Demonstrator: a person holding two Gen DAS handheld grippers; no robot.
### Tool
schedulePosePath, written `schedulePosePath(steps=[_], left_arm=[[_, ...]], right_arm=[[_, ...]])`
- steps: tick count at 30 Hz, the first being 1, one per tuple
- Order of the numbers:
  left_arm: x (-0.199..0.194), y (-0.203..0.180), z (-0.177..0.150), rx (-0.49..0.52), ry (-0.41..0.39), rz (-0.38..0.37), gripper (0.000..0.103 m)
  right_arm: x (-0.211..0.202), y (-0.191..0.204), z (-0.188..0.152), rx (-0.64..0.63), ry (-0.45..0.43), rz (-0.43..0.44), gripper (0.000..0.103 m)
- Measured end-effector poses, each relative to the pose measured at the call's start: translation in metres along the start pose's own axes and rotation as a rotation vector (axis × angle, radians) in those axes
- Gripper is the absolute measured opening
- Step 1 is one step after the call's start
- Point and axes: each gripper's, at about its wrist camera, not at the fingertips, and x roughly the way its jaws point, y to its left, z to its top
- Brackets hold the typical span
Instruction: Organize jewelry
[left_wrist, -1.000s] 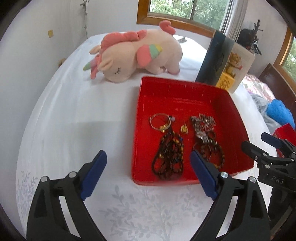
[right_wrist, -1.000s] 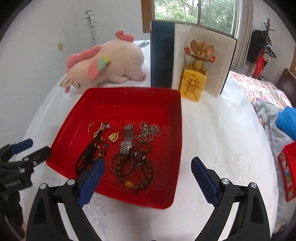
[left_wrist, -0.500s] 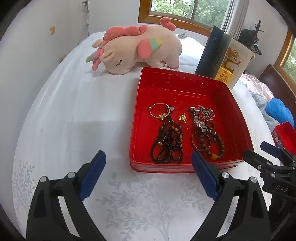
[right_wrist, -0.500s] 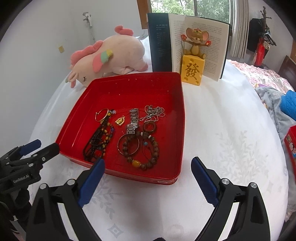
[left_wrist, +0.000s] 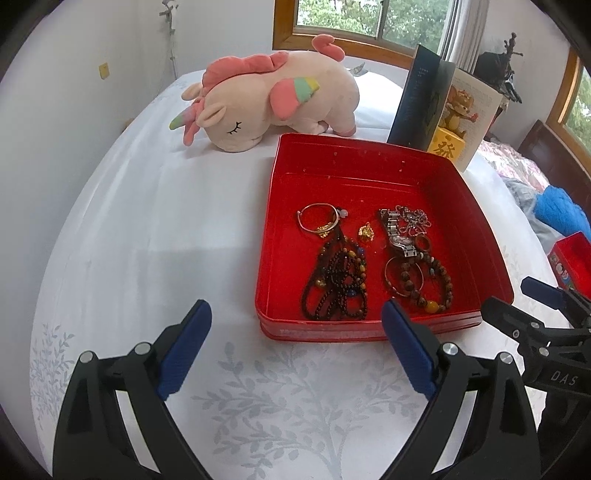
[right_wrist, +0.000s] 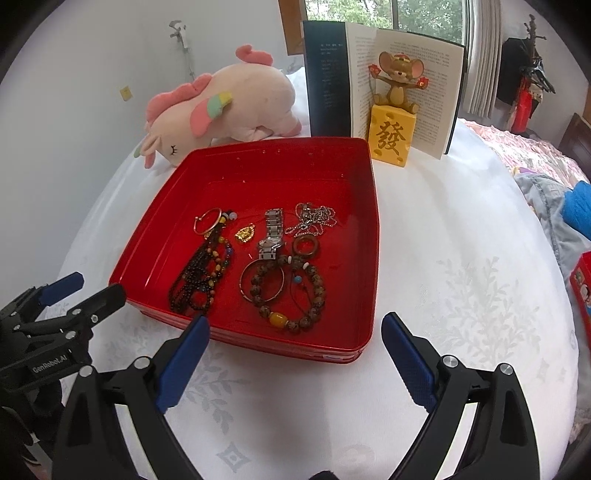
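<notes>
Left gripper, right gripper both released (nothing held), near red tray of jewelry.

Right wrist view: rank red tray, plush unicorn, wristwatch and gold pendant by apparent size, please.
1. red tray
2. plush unicorn, though it sits farther back, so its true size is unsure
3. wristwatch
4. gold pendant

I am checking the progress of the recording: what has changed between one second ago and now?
Both tools, the left tool and the right tool, pulled back from the red tray, toward its near edge, open and empty. The jewelry, including the watch, stayed in place.
</notes>
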Motion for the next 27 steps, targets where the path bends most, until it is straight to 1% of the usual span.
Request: schedulePosePath(steps=[12,27], left_arm=[[0.0083,0.0005,0.0002,-0.002,0.025,0.01,0.092],[0.0073,0.0035,0.0006,-0.012,0.027,0.014,0.092]], right_arm=[[0.0052,0.003,-0.0024,-0.008,0.009,-0.006,0.094],[0.0037,0.0023,-0.0053,-0.005,0.008,-0.008,0.094]])
